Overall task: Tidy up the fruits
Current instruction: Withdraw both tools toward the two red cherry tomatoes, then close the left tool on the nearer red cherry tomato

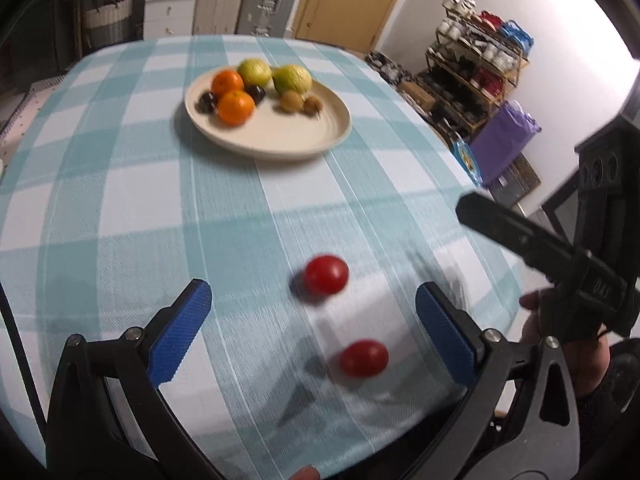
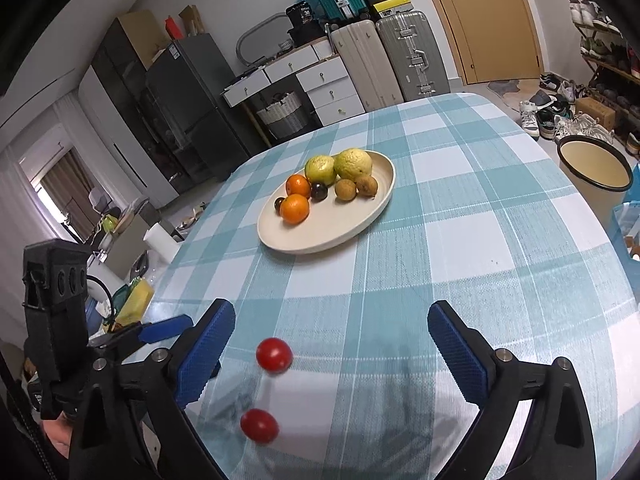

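Item: two red cherry tomatoes, lying loose on the checked cloth of the worktop (image 2: 460, 216), near its front edge.
- Farther tomato (image 1: 325, 274) is sitting nearly round, with no clear long axis.
- Nearer tomato (image 1: 364, 358) is lying slightly oval, its long axis running roughly left to right in the left wrist view. The two are resting apart, not touching; both are showing some blur.

Item: cream plate (image 2: 320, 236), sitting toward the middle of the worktop, well apart from the tomatoes. It is carrying two oranges (image 2: 295, 208), two yellow-green fruits (image 2: 353, 165), two small brown fruits (image 2: 345, 190) and two dark fruits (image 2: 319, 191), all grouped on its far half; the near half is showing bare.

Item: left gripper (image 1: 313, 322), fingers standing wide apart, gripping nothing; the tomatoes are lying in the gap ahead of it.

Item: right gripper (image 2: 331, 346), fingers likewise spread wide and gripping nothing, the tomatoes sitting toward its left finger.

Room: open cloth is stretching between tomatoes and plate, and to the right of the plate.
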